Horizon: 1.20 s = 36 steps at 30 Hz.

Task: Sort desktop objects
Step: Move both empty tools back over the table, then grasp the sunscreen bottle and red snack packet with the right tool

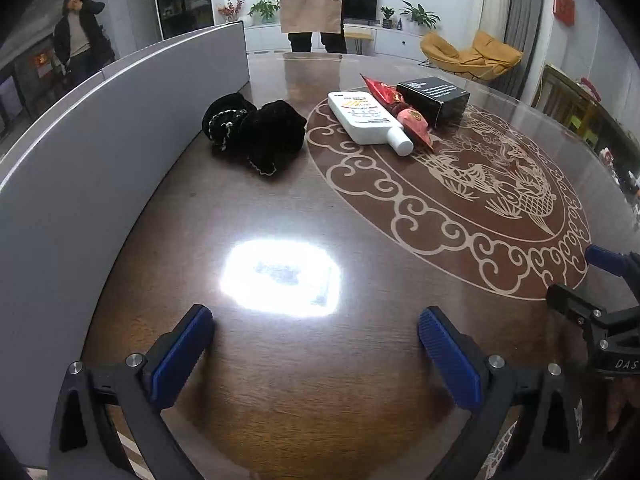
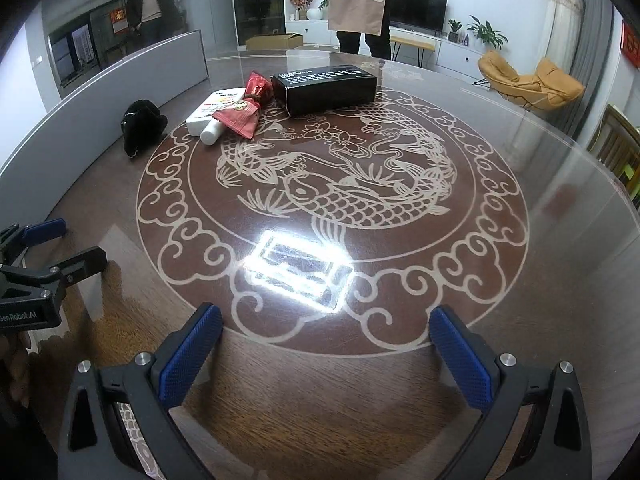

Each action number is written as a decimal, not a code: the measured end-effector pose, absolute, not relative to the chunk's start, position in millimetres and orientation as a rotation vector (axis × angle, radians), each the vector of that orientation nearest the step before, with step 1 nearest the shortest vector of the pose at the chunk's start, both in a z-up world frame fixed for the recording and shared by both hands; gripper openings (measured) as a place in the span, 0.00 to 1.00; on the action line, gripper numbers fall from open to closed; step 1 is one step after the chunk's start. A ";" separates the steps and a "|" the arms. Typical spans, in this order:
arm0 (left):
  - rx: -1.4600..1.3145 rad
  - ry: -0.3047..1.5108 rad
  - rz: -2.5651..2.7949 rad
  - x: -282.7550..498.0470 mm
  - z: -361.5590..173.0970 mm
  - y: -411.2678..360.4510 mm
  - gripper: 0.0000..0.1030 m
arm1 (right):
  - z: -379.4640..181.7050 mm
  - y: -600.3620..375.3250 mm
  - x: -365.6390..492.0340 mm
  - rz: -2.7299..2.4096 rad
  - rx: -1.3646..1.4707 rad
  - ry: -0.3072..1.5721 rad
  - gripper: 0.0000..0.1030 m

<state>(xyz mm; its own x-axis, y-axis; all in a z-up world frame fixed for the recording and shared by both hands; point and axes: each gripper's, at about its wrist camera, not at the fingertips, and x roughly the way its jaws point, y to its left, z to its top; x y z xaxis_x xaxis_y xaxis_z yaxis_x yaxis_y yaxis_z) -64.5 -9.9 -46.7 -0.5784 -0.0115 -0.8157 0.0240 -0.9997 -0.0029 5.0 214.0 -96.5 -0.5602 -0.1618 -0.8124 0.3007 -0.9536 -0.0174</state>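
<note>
Both the left gripper and the right gripper hang low over the near side of the round brown table, and each has its blue fingers spread wide apart with nothing between them. Far across the table a white bottle lies on its side touching a red packet, with a black box just behind them. A black cloth bundle sits off to the left beside the gray wall.
</note>
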 end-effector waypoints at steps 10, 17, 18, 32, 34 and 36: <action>1.359 0.157 -2.672 -55.9 -45.8 -30.4 1.00 | -97.7 208.6 -1.9 -2.525 1.307 0.227 1.00; 1.358 0.153 -2.658 -57.9 -47.1 -30.4 1.00 | -84.6 148.2 -77.4 -2.310 1.312 0.049 1.00; 1.355 0.161 -2.662 -57.1 -46.4 -31.7 1.00 | -83.5 134.9 -94.2 -2.308 1.313 0.050 1.00; 1.352 0.179 -2.676 -58.3 -46.1 -35.3 1.00 | -85.5 38.0 -170.4 -2.368 1.283 0.299 0.72; 1.354 0.177 -2.675 -58.8 -46.0 -35.5 1.00 | -86.2 42.7 -159.0 -2.360 1.268 0.336 0.72; 1.354 0.177 -2.676 -58.8 -45.8 -35.2 1.00 | -85.8 60.3 -138.4 -2.356 1.256 0.341 0.72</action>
